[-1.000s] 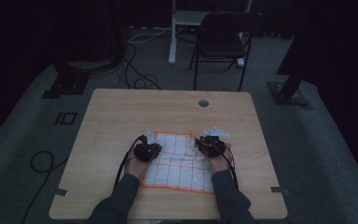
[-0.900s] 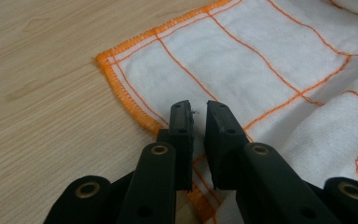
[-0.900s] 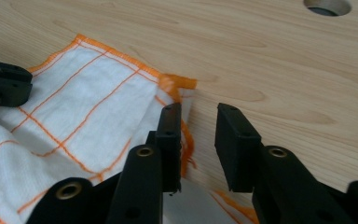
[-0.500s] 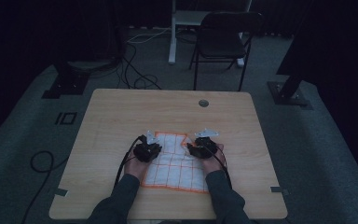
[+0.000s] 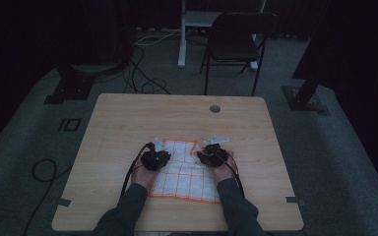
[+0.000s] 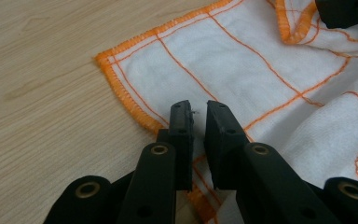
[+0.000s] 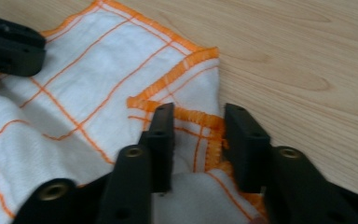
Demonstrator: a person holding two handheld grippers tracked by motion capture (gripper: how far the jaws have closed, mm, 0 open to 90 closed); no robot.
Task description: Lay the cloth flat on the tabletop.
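Observation:
A white cloth with orange grid lines and an orange hem lies on the near half of the wooden table. My left gripper sits at the cloth's far left edge. In the left gripper view its jaws stand almost together, pinching the hem of the cloth. My right gripper is at the far right corner. There its jaws have just been closing and hold the folded-over corner of the cloth bunched between them. Each gripper view shows the other gripper's jaw at its top edge.
A round cable hole sits in the table's far side. Behind the table a dark folding chair and a white post stand on the grey floor. Black stand bases and cables lie to the left.
My right gripper has shifted a little to the left, and the cloth's far right corner now lies folded inward. The left gripper has stayed where it was.

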